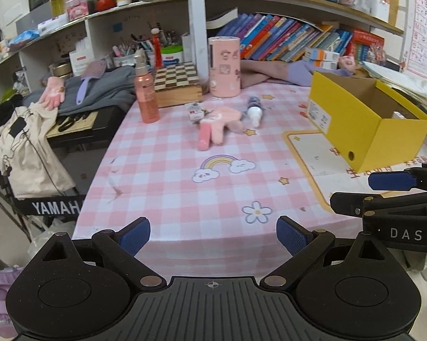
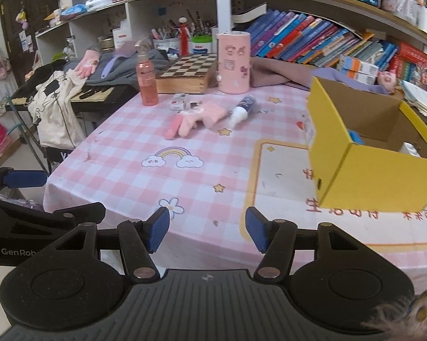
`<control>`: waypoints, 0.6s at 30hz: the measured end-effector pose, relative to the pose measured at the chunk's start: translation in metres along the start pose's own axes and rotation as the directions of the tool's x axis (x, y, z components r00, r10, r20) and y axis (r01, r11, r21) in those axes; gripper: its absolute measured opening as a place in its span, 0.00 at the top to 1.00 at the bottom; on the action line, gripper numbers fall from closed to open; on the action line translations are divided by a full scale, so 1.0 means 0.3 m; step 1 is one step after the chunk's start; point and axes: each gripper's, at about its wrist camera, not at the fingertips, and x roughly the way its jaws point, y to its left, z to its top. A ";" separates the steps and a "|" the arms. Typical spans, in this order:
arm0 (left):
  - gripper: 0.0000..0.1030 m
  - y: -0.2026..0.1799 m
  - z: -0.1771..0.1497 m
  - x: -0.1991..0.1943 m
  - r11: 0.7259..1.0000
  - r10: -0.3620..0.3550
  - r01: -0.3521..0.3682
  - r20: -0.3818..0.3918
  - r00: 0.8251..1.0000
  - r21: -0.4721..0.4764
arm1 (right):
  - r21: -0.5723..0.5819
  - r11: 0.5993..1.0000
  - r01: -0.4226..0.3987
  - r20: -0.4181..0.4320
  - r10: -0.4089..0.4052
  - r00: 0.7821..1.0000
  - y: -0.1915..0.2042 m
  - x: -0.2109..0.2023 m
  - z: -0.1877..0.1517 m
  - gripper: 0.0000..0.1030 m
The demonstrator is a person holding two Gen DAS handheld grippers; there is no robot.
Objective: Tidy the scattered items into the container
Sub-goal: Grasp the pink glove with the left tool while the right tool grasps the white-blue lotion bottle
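Both tongs hover over the near edge of the table (image 1: 162,176), side by side, and neither holds anything. The left gripper (image 1: 213,240) stands with its blue pads wide apart over bare checked cloth; the right gripper (image 2: 207,231) has its jaws partly parted, with nothing between them. The things to be tidied lie well ahead of both tools, toward the far side of the cloth: a pink glove (image 1: 217,126) almost straight ahead of the left gripper, a small white-and-blue bottle (image 1: 254,112) just beside it on the right, and a small carton (image 1: 194,110) touching or nearly touching the glove's far end. From the right gripper the same cluster lies ahead and slightly to the left, the glove (image 2: 193,119) nearest. The yellow box (image 2: 375,153), open at the top, stands ahead and to the right of the right gripper, and some objects already lie inside it, though what they are cannot be told. A tall pink bottle (image 1: 146,93) and a pink cylinder (image 1: 224,66) stand upright farther back; whether they count as scattered items is uncertain. Judged from this layout, the step in hand is the approach to another pick. The next move calls for reaching one gripper forward to the cluster, lowering the open pads astride a single item, probably the glove, and closing on soft fabric low enough to lift it clear.
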 end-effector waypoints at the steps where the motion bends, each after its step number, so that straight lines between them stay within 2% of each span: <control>1: 0.05 0.006 0.005 0.009 1.000 0.007 -0.007 -0.003 1.000 -0.005 | -0.004 1.000 -0.007 -0.002 0.007 1.000 0.001 0.013 0.005 0.44; 9: 0.06 0.031 0.072 0.099 0.999 0.037 -0.038 -0.024 0.999 -0.029 | -0.017 1.000 -0.026 -0.018 0.026 0.999 -0.026 0.123 0.090 0.44; 18: 0.05 0.032 0.194 0.242 0.998 0.057 -0.057 -0.022 0.998 -0.037 | -0.011 1.000 -0.005 -0.005 0.005 1.000 -0.117 0.267 0.231 0.43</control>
